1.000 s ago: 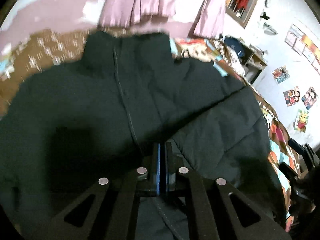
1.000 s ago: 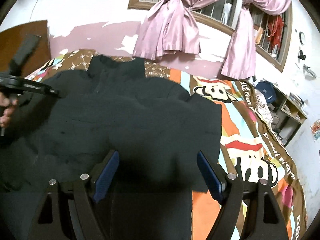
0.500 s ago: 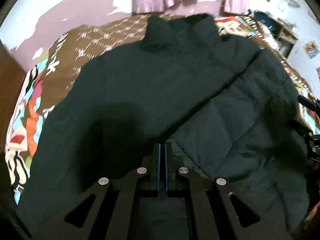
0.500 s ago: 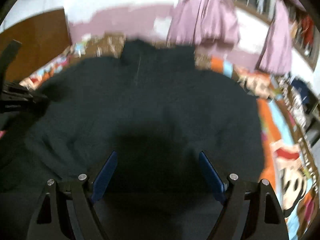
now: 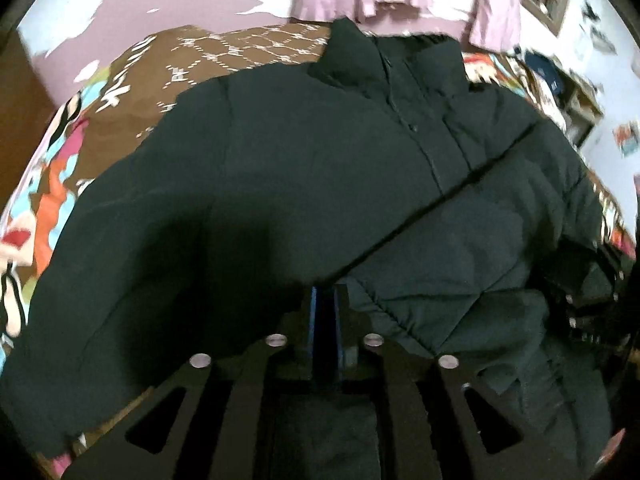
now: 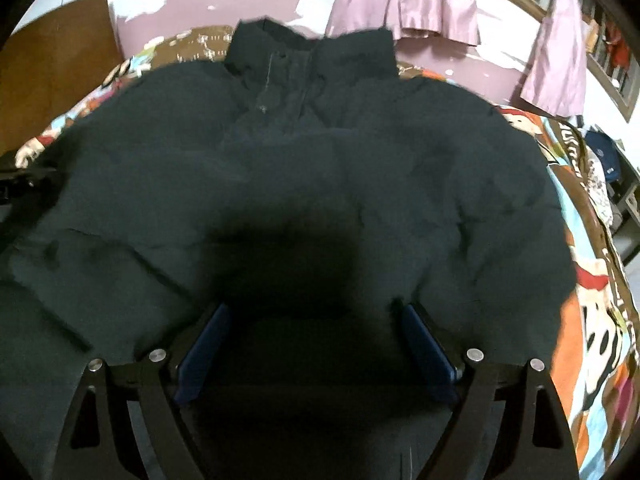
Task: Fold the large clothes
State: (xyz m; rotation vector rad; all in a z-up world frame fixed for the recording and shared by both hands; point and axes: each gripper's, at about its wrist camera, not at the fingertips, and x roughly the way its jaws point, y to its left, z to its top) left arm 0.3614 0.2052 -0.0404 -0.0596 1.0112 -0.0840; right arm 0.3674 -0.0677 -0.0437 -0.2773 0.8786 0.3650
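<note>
Dark puffer jacket (image 5: 320, 184) spread across the patterned bedspread (image 5: 52, 200), filling mid-frame; left gripper (image 5: 325, 320) just cracking open with nothing seen between, right gripper (image 6: 316, 344) wide and just widening over fabric, unpinched; likely mid-fold release, next regrip an edge.

The jacket (image 5: 320, 184) hem runs off both views' lower edges; bedspread (image 6: 592, 280) mostly covered by it; wall pictures (image 5: 626, 136) too blurred to read.

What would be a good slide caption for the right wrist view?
Right gripper, jaws wide open, poised over a dark puffer jacket spread on a cartoon-print bedspread.
</note>
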